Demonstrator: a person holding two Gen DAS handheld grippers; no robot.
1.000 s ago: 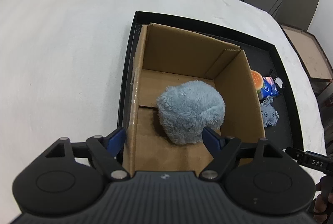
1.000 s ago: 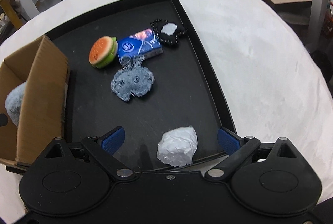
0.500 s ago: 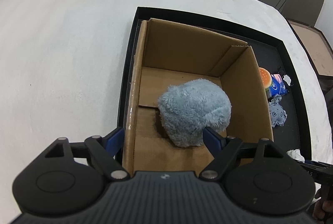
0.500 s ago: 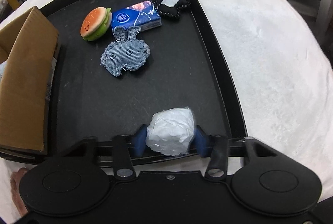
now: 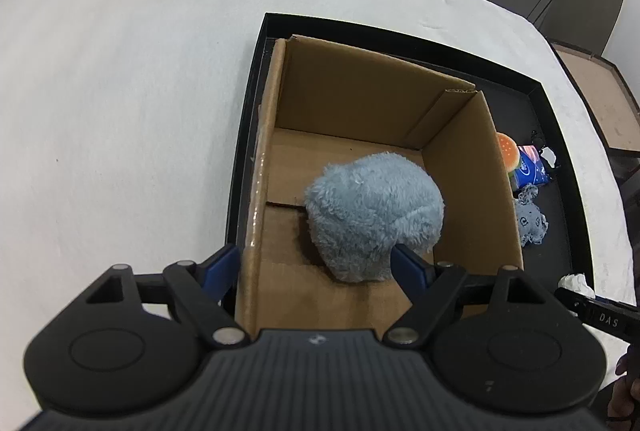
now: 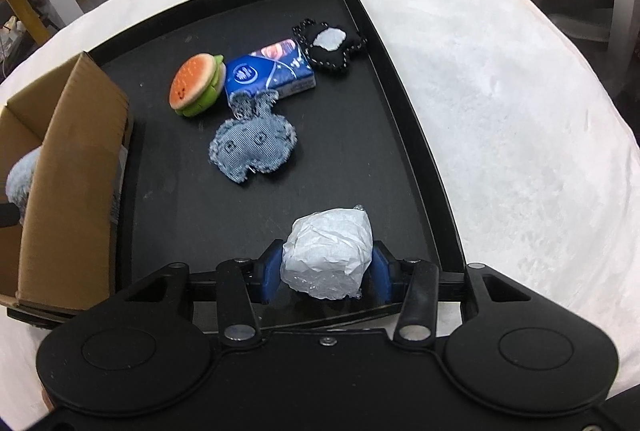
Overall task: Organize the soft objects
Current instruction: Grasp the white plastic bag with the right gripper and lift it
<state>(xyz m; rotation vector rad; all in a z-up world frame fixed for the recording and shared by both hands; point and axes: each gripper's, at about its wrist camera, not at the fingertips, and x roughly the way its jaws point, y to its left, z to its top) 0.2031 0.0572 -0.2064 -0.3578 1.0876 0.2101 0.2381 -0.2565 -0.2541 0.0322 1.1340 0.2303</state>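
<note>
Right gripper (image 6: 326, 271) clamped on white crumpled bundle (image 6: 328, 251), at near edge of black tray (image 6: 404, 103). Left gripper (image 5: 316, 267) spread apart, straddling near-left wall of cardboard box (image 5: 472, 167); fluffy blue toy (image 5: 372, 215) inside box, not gripped.

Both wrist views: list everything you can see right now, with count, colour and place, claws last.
Tray: one, black, on white table.
Cardboard box: one, brown, in tray's left part.
Fluffy plush: one, grey-blue, inside box.
Burger plush: one, orange-green, tray floor.
Tissue pack: one, blue, beside burger.
Denim plush: one, blue, tray centre.
Beaded pouch: one, black-white, tray's far right.
Wrapped bundle: one, white, in right claw.
Left claw: open, straddling box wall.
Right claw: shut on bundle.
</note>
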